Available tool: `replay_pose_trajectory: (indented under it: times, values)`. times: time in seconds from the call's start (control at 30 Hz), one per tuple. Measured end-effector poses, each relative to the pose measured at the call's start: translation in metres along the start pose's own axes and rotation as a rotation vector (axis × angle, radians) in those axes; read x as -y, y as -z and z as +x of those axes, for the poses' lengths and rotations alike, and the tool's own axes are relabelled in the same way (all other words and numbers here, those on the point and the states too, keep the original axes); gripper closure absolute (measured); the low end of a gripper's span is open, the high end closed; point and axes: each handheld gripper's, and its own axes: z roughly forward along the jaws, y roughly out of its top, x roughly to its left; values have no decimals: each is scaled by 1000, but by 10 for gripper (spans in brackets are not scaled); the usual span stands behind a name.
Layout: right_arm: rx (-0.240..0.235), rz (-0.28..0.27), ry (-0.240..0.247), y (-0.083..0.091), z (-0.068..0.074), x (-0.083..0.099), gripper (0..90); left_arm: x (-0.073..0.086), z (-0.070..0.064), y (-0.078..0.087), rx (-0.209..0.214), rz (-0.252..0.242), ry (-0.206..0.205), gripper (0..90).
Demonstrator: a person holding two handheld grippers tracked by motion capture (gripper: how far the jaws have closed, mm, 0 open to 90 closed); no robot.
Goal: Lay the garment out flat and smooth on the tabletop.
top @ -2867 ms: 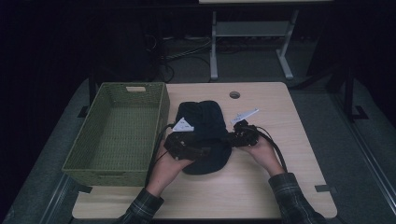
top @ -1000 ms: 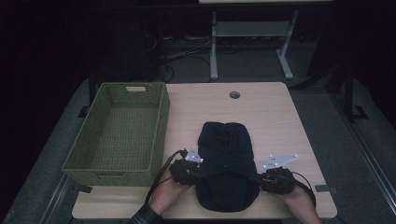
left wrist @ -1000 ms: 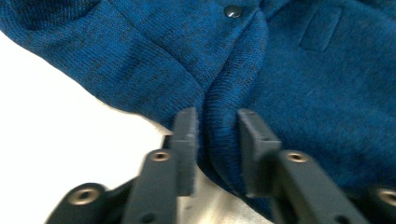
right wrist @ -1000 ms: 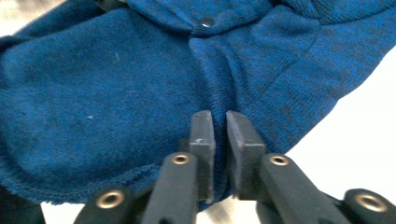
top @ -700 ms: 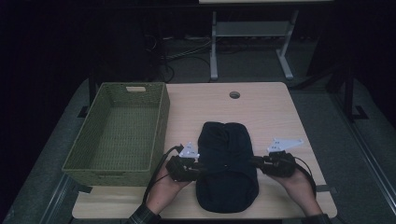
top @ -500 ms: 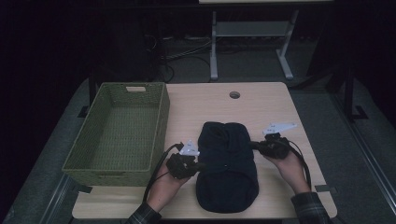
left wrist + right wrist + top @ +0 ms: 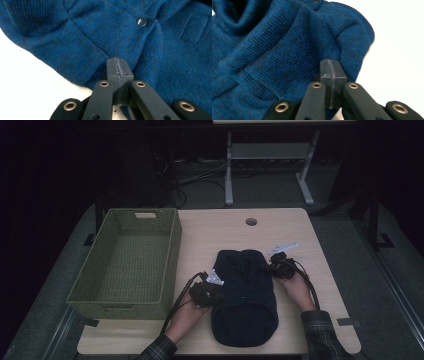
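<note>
A dark blue knitted garment (image 7: pixel 246 297) lies folded lengthwise on the pale wooden table (image 7: pixel 215 230). My left gripper (image 7: pixel 215 294) is at its left edge, about halfway down. In the left gripper view the jaws (image 7: pixel 117 65) are pressed together on the knit (image 7: pixel 75 37), which puckers toward the tips; a dark button (image 7: pixel 141 21) lies just beyond. My right gripper (image 7: pixel 270 268) is at the garment's upper right edge. In the right gripper view its jaws (image 7: pixel 330 67) are also closed, with a fold of the blue knit (image 7: pixel 274 50) at the tips.
An empty green woven basket (image 7: pixel 173 251) stands at the table's left side, close to my left hand. A round cable hole (image 7: pixel 251 221) is at the table's far middle. Bare tabletop lies beyond and to the right of the garment. Desk legs and cables are on the dark floor behind.
My right gripper has moved from the garment's lower right up along its side to the upper right edge. My left gripper has shifted slightly forward along the left edge. The garment has barely moved.
</note>
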Motion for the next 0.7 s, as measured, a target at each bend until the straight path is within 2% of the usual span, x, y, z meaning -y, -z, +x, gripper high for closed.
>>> replay_pose_trajectory:
  times: [0.07,0.17,0.27,0.33,0.37,0.47,0.53,0.63,0.7]
  values:
    - [10,9,-22,3,-4,2,900,0,-1,0,-9,7,-10,900]
    - [16,9,-24,5,-5,4,900,0,-5,0,-7,12,-19,900]
    - [15,7,-2,4,-2,3,900,0,-4,1,13,-1,0,900]
    - [-2,-8,-2,5,-2,2,899,-2,-1,6,33,-35,34,882]
    - [-4,-24,7,8,-2,1,898,-4,0,10,31,-47,35,862]
    - [-8,-67,-1,14,-1,-3,896,-10,7,18,7,-75,41,858]
    - [-15,-59,-1,17,-4,-9,874,-15,14,23,-3,-91,52,856]
    - [-7,-96,-4,23,-5,-17,856,-21,27,30,-26,-125,70,848]
    - [-15,-70,-10,23,-8,-24,804,-26,34,33,-39,-141,89,829]
